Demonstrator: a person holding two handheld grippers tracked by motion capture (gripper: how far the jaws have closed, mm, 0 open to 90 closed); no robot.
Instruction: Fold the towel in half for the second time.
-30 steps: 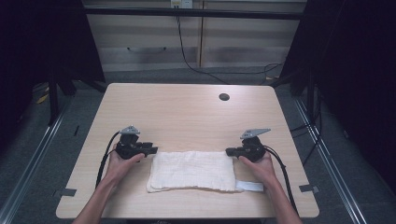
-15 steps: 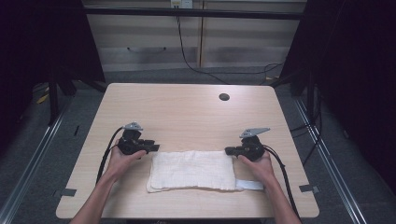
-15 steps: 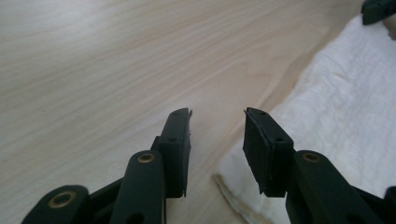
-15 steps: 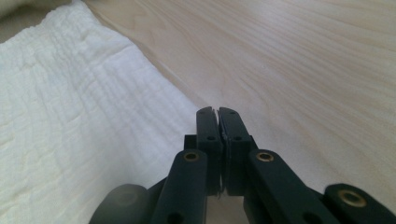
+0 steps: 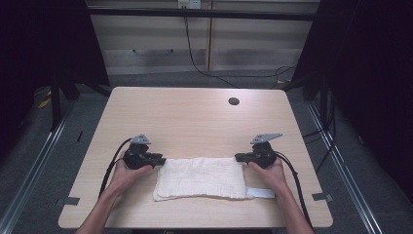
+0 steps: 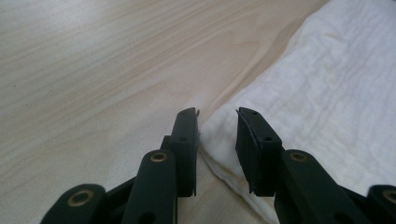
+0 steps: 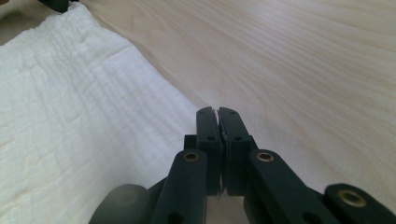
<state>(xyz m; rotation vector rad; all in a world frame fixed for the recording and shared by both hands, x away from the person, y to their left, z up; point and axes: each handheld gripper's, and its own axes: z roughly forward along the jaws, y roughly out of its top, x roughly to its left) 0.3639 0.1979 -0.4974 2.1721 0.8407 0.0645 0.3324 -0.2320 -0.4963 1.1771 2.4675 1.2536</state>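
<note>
A white folded towel [image 5: 199, 178] lies flat on the near half of the wooden table [image 5: 195, 117]. My left gripper [image 5: 163, 159] is at its far left corner. In the left gripper view the jaws [image 6: 217, 112] stand apart with the towel's corner [image 6: 219, 135] between them, and they have just been closing. The pads do not press on the cloth. My right gripper [image 5: 237, 157] is at the far right corner. In the right gripper view its jaws [image 7: 218, 109] are together at the towel's edge [image 7: 70, 116], pinching it.
A dark round hole [image 5: 234, 101] sits in the table's far right part. A white strip [image 5: 260, 193] of the towel sticks out at its near right corner, beside the right hand. The wooden top beyond the towel is bare. Cables trail from both grippers toward the near edge.
The left gripper has shifted slightly toward the towel's corner. The right gripper and the towel have kept still.
</note>
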